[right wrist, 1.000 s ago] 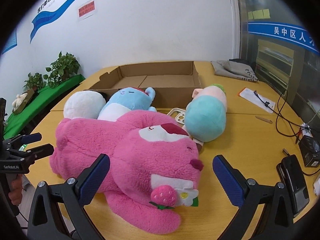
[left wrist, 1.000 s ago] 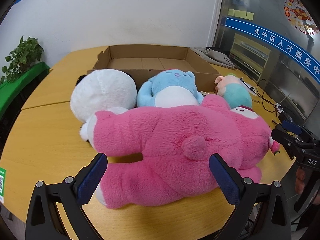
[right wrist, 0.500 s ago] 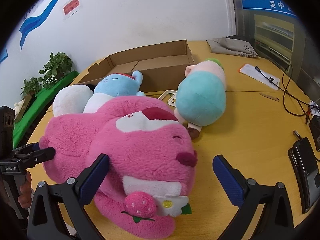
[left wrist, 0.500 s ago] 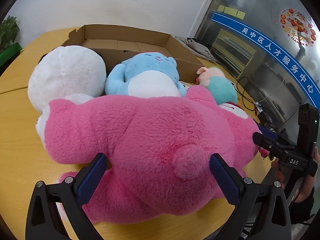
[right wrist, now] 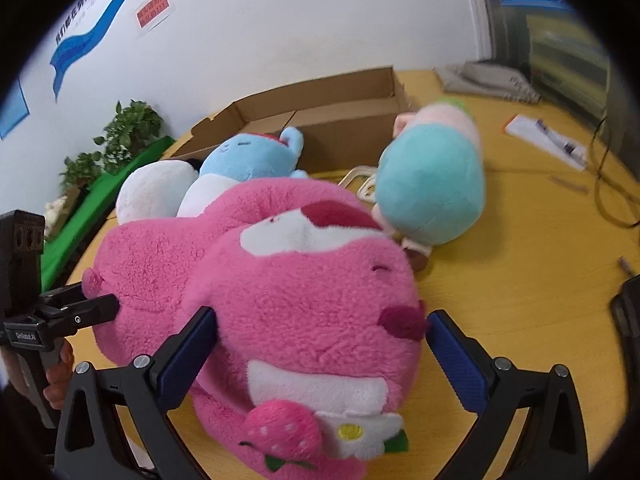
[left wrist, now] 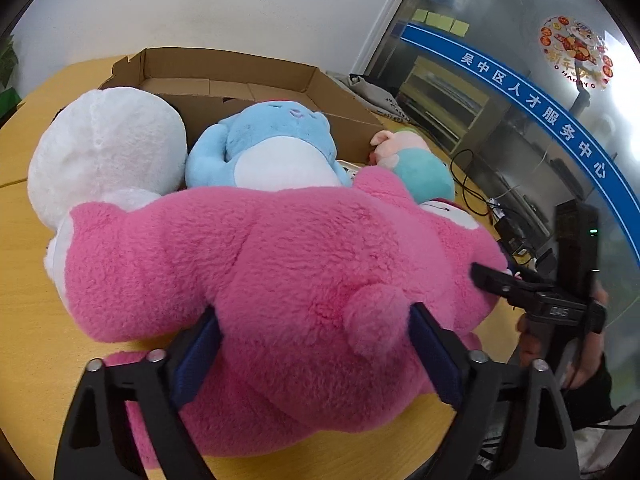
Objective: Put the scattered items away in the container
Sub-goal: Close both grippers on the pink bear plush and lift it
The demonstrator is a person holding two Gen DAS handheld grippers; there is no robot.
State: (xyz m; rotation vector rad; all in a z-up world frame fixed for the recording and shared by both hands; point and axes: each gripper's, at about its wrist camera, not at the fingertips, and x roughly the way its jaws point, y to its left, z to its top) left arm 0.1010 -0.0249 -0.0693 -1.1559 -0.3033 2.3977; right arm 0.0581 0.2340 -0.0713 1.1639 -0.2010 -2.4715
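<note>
The big pink plush bear (left wrist: pixel 280 264) lies on the yellow table (right wrist: pixel 520 280), directly in front of the cardboard box (left wrist: pixel 240 80), and its long axis runs crosswise to both grippers, so each one meets one end. The left gripper (left wrist: pixel 316 344) has its jaws apart around the rear with the small tail, and the right gripper (right wrist: pixel 320 344) has its jaws apart around the head (the pads touch the fur, but I see no real squeeze). Neither hand is clearly nearer, so I judge a two-handed lift over the blue plush (left wrist: pixel 276 148) into the box.

white wall (right wrist: pixel 320 20) | yellow wooden table (right wrist: pixel 520 280) | potted plants (right wrist: pixel 120 136) | glass partition (left wrist: pixel 520 80)
</note>
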